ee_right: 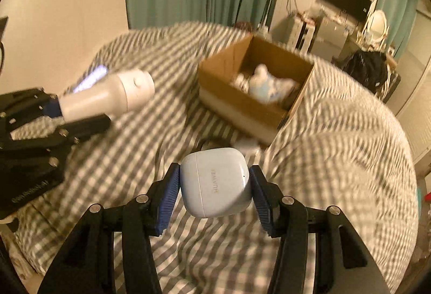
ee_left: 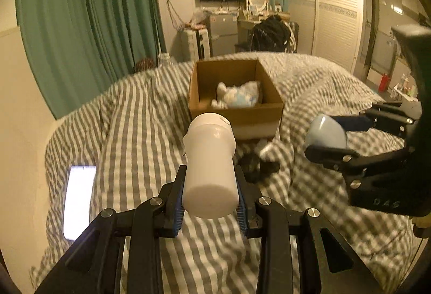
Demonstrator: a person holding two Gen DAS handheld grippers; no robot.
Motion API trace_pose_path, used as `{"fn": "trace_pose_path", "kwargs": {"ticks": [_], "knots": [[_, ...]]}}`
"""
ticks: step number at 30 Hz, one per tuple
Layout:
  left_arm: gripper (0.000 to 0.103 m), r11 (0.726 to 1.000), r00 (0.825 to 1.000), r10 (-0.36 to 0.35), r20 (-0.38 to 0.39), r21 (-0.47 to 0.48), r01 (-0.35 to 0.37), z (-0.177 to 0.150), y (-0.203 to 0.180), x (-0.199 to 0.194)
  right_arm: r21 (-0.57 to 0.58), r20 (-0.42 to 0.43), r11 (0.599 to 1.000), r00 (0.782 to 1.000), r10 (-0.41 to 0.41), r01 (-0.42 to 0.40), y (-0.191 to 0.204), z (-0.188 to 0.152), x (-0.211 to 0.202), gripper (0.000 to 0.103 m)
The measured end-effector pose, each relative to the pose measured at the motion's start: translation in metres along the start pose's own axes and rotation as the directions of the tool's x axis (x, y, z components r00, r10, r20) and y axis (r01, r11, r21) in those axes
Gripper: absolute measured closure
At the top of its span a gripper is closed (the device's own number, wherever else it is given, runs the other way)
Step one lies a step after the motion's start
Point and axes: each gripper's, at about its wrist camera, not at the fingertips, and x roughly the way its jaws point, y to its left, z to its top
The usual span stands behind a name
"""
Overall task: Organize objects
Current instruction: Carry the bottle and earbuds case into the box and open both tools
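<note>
The left gripper (ee_left: 210,195) pinches a white bottle (ee_left: 208,164) between its blue pads, at the lower centre of the left wrist view. The bottle's long axis runs forward along the fingers: its flat base faces the camera and its wider capped end points up the frame toward the cardboard box (ee_left: 234,94). The pads press on the body near the base, so most of the bottle sticks out beyond the jaws.

The right gripper (ee_right: 214,193) clamps a white earbud case (ee_right: 214,182) at the lower centre of the right wrist view. The case sits squarely between the pads, held by its two sides, with its printed face toward the camera and the lettering running vertically.

The box stands open-topped on the striped bedspread (ee_left: 129,111), above both grippers in each frame, with a pale plush toy (ee_left: 238,94) inside. A lit phone (ee_left: 78,199) lies at the lower left of the left wrist view.
</note>
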Motion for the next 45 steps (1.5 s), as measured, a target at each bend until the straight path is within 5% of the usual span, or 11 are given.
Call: {"fn": "trace_pose_path", "kwargs": {"ticks": [8, 9, 12, 20, 30, 33, 36, 40, 45], "knots": [[0.075, 1.000, 0.996, 0.001, 0.086, 0.021, -0.003, 0.068, 0.002, 0.026, -0.004, 0.119, 0.999, 0.992, -0.036, 0.037, -0.031, 0.068, -0.012, 0.052], [0.091, 1.000, 0.995, 0.002, 0.096, 0.022, -0.005, 0.076, 0.003, 0.031, -0.002, 0.131, 0.999, 0.991, -0.040, 0.040, -0.036, 0.077, -0.012, 0.052], [0.096, 1.000, 0.993, 0.002, 0.116, 0.027, -0.005, 0.102, 0.004, 0.052, 0.004, 0.156, 0.998, 0.986, -0.055, 0.055, -0.050, 0.104, -0.002, 0.052], [0.101, 0.998, 0.997, -0.067, 0.043, -0.010, 0.067, 0.161, 0.012, 0.153, 0.075, 0.151, 0.997, 0.988, -0.043, 0.032, -0.104, 0.160, 0.062, 0.052], [0.100, 0.998, 0.996, -0.061, -0.072, -0.007, 0.061, 0.152, 0.017, 0.255, 0.197, 0.062, 0.980, 0.998, 0.004, -0.016, -0.163, 0.174, 0.180, 0.051], [0.098, 0.999, 0.994, -0.051, -0.097, 0.001, 0.051, 0.148, 0.018, 0.259, 0.227, 0.060, 0.973, 0.998, 0.014, -0.027, -0.170, 0.166, 0.189, 0.035], [0.082, 0.999, 0.996, -0.032, -0.084, 0.016, 0.033, 0.149, 0.014, 0.244, 0.246, 0.115, 0.969, 0.993, -0.006, -0.023, -0.175, 0.163, 0.169, 0.030], [0.026, 1.000, 0.999, -0.004, -0.040, 0.004, 0.004, 0.154, 0.013, 0.205, 0.266, 0.183, 0.964, 0.982, -0.055, 0.004, -0.175, 0.165, 0.125, 0.022], [0.025, 1.000, 1.000, 0.019, 0.007, -0.007, -0.019, 0.158, 0.017, 0.144, 0.250, 0.211, 0.967, 0.973, -0.098, 0.043, -0.159, 0.165, 0.061, 0.021]]}}
